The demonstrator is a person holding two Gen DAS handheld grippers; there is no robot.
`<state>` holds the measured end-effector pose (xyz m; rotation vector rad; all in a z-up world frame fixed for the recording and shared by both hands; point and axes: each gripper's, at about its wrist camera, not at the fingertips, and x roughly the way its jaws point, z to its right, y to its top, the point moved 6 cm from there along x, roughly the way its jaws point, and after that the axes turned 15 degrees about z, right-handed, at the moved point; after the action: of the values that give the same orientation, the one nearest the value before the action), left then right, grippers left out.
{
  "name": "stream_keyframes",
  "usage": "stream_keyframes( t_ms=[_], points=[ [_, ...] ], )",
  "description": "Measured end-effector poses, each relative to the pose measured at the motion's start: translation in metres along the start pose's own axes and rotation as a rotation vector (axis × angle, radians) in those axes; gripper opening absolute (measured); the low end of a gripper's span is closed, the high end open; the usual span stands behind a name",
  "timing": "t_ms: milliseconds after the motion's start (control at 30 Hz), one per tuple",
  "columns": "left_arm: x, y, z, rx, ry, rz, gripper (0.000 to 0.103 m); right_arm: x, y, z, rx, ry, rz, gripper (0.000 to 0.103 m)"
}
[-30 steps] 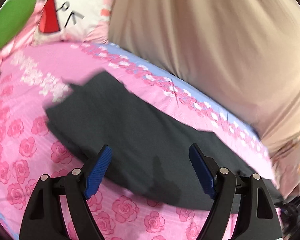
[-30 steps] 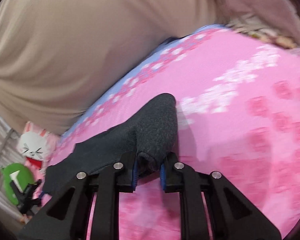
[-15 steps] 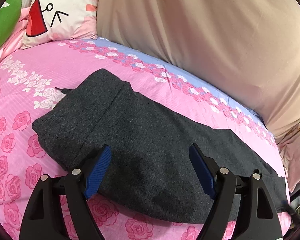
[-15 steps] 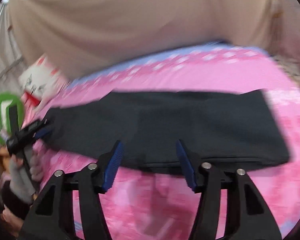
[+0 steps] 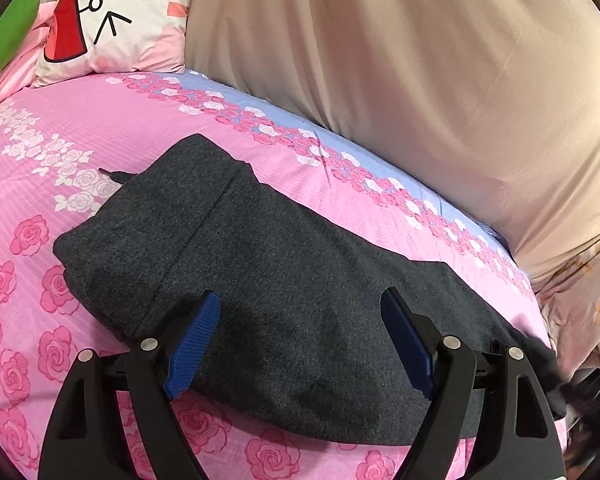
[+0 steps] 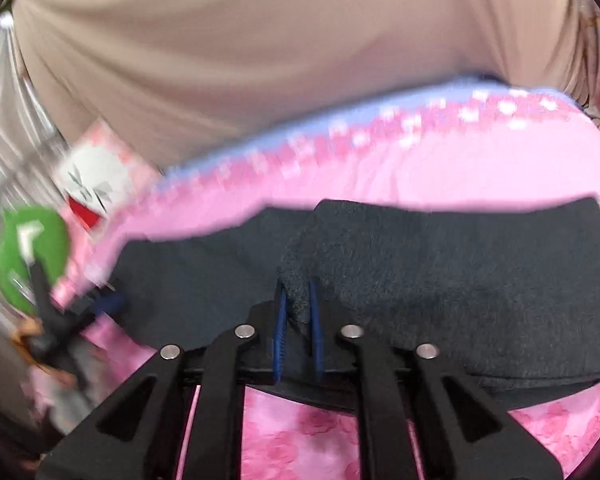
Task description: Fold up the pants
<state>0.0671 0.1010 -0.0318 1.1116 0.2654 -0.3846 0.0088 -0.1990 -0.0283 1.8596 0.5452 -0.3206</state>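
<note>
pinching the near edge of the pants point(image 6: 440, 276) on the bed point(image 5: 100, 128), your right gripper point(image 6: 298, 300) has its fingers closed on cloth mid-fold. your left gripper point(image 5: 300, 344) hovers above the pants, fingers apart, empty; next, carry that edge across evenly.

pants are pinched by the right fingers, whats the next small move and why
Probably lift the right gripper a little and carry the pinched fabric across. It is shut on a bunch of the pants at their near edge, while the rest lies flat along the pink bedsheet. The left gripper is open over the pants, holding nothing, so it could press the cloth down if it drags.
</note>
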Motion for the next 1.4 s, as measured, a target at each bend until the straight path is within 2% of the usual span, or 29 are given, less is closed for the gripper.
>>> stream_keyframes(
  t_ms=[33, 67, 133, 167, 200, 233, 267, 300, 333, 367, 400, 500, 533, 600, 667, 700, 733, 767, 800, 833, 900, 967, 1067, 1167, 1267, 1333, 1367, 1400],
  points=[
    [0.0, 0.0, -0.001, -0.005, -0.002, 0.0, 0.08, 0.011, -0.014, 0.006, -0.013, -0.046, -0.05, 0.017],
    [-0.001, 0.001, -0.003, -0.018, -0.005, 0.001, 0.08, 0.009, -0.017, 0.007, 0.002, -0.04, -0.031, 0.018],
    [0.0, 0.001, -0.004, -0.033, -0.013, -0.003, 0.08, -0.001, -0.01, 0.006, 0.006, -0.038, -0.004, 0.047],
    [0.0, 0.001, -0.005, -0.041, -0.015, -0.005, 0.08, -0.005, -0.007, 0.004, -0.007, -0.045, 0.009, 0.071],
    [0.001, 0.0, -0.005, -0.044, -0.017, -0.008, 0.08, -0.006, -0.004, 0.0, -0.044, -0.063, 0.019, 0.078],
    [0.001, 0.001, -0.005, -0.046, -0.018, -0.009, 0.08, -0.005, -0.008, -0.001, -0.073, -0.074, 0.009, 0.078],
    [0.0, 0.001, -0.005, -0.046, -0.02, -0.007, 0.08, 0.002, -0.013, -0.002, -0.11, -0.093, -0.021, 0.071],
    [0.0, 0.001, -0.005, -0.048, -0.022, -0.004, 0.08, 0.008, -0.018, 0.0, -0.129, -0.106, -0.047, 0.048],
    [-0.002, 0.002, -0.005, -0.051, -0.024, 0.001, 0.08, 0.012, -0.022, 0.0, -0.166, -0.135, -0.039, 0.046],
    [-0.003, 0.002, -0.006, -0.057, -0.027, 0.004, 0.08, 0.011, -0.02, -0.002, -0.189, -0.147, -0.035, 0.036],
    [-0.004, 0.003, -0.008, -0.069, -0.036, 0.007, 0.08, 0.012, -0.019, -0.002, -0.199, -0.154, -0.035, 0.012],
    [-0.005, 0.005, -0.014, -0.115, -0.05, 0.004, 0.08, 0.008, 0.002, 0.002, -0.074, -0.104, 0.009, 0.012],
    [-0.005, 0.006, -0.017, -0.14, -0.064, 0.002, 0.08, 0.002, 0.015, -0.006, -0.057, -0.074, 0.051, 0.012],
    [-0.008, 0.009, -0.022, -0.179, -0.081, 0.007, 0.08, 0.003, 0.023, -0.021, -0.057, -0.028, 0.068, 0.012],
    [-0.015, 0.014, -0.032, -0.239, -0.099, 0.027, 0.08, 0.027, 0.007, -0.036, -0.077, 0.026, -0.016, 0.014],
    [-0.02, 0.017, -0.037, -0.265, -0.103, 0.045, 0.08, 0.039, -0.005, -0.037, -0.101, 0.012, -0.063, 0.017],
    [-0.028, 0.023, -0.047, -0.29, -0.082, 0.074, 0.08, 0.046, -0.018, -0.035, -0.116, -0.017, -0.078, 0.017],
    [-0.035, 0.027, -0.055, -0.298, -0.067, 0.095, 0.08, 0.037, -0.018, -0.037, -0.119, -0.017, -0.03, 0.019],
    [-0.039, 0.031, -0.061, -0.301, -0.059, 0.1, 0.08, 0.03, -0.018, -0.038, -0.111, -0.006, -0.024, 0.025],
    [-0.042, 0.034, -0.069, -0.305, -0.04, 0.093, 0.08, 0.016, -0.017, -0.038, -0.076, 0.018, 0.006, 0.026],
    [-0.043, 0.034, -0.082, -0.322, -0.011, 0.068, 0.08, -0.005, -0.017, -0.038, -0.046, 0.049, 0.057, 0.043],
    [-0.041, 0.03, -0.092, -0.369, 0.016, 0.058, 0.08, -0.029, -0.024, -0.038, -0.088, 0.041, 0.101, 0.048],
    [-0.043, 0.021, -0.099, -0.425, 0.089, 0.085, 0.08, -0.053, -0.032, -0.037, -0.164, 0.003, 0.169, 0.065],
    [-0.045, 0.01, -0.102, -0.488, 0.139, 0.108, 0.081, -0.068, -0.04, -0.031, -0.216, -0.031, 0.221, 0.068],
    [-0.029, 0.009, -0.089, -0.398, 0.178, 0.043, 0.08, -0.069, -0.049, -0.022, -0.204, -0.033, 0.21, 0.068],
    [-0.014, 0.008, -0.074, -0.319, 0.158, -0.027, 0.07, -0.066, -0.054, -0.014, -0.169, -0.022, 0.2, 0.068],
    [-0.009, 0.006, -0.069, -0.287, 0.164, -0.051, 0.048, -0.065, -0.056, -0.01, -0.15, -0.022, 0.195, 0.069],
    [-0.003, 0.005, -0.063, -0.244, 0.181, -0.076, 0.021, -0.064, -0.057, -0.007, -0.132, -0.022, 0.194, 0.071]
  ],
)
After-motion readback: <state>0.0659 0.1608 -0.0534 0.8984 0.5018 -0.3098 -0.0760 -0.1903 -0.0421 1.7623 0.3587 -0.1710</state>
